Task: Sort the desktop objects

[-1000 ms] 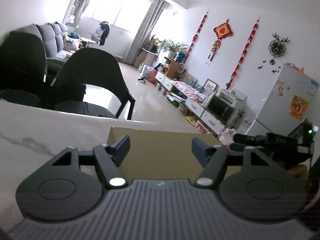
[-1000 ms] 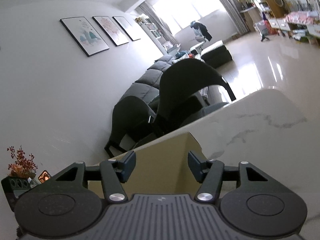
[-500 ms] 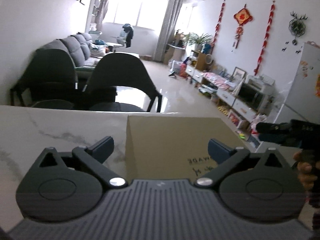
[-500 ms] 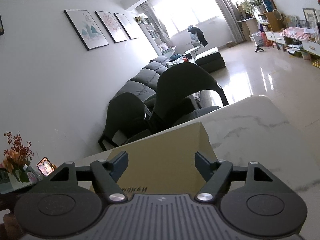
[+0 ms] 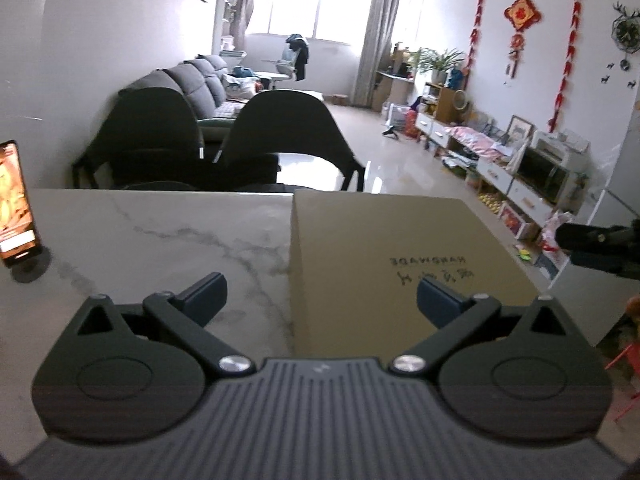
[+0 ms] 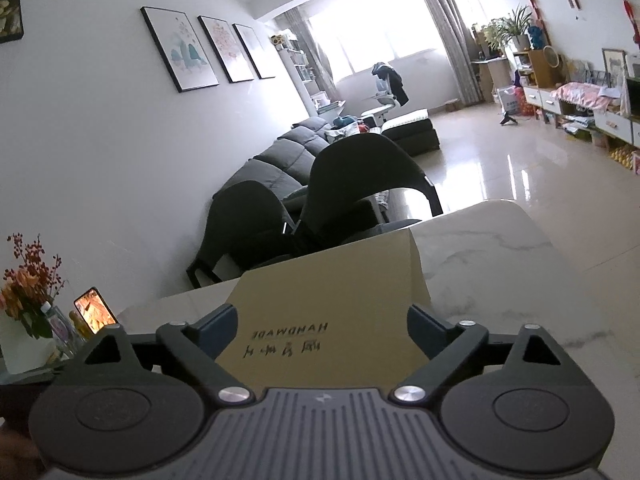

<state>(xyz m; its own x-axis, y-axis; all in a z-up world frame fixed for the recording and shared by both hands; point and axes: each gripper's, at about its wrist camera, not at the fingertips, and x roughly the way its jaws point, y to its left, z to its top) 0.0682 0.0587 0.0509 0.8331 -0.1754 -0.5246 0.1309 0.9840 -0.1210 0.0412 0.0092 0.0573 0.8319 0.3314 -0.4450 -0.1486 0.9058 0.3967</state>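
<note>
White marble-look surface [image 5: 168,232] with grey veins, living room behind it; closest in, the left tongs [image 5: 322,300] hang spread wide with nothing between the pads, straddling the near left edge of the closed tan cardboard box with black printed lettering [image 5: 384,248]; the right tongs [image 6: 322,326] are spread wide and empty too, lined up over that box's printed top [image 6: 332,288]. The box lies flat on the surface, far end near the far edge; no loose desktop bits show up anywhere I can see, so I can't say if they're packed inside or just out of frame. If the box gets handled, I'd go for the side walls, since the flat top gives no grip. Further left a lit smartphone on a round black stand [image 5: 14,204] leans upright; keep clear of it. Beyond that, two dark curved-back chairs [image 5: 224,140].
</note>
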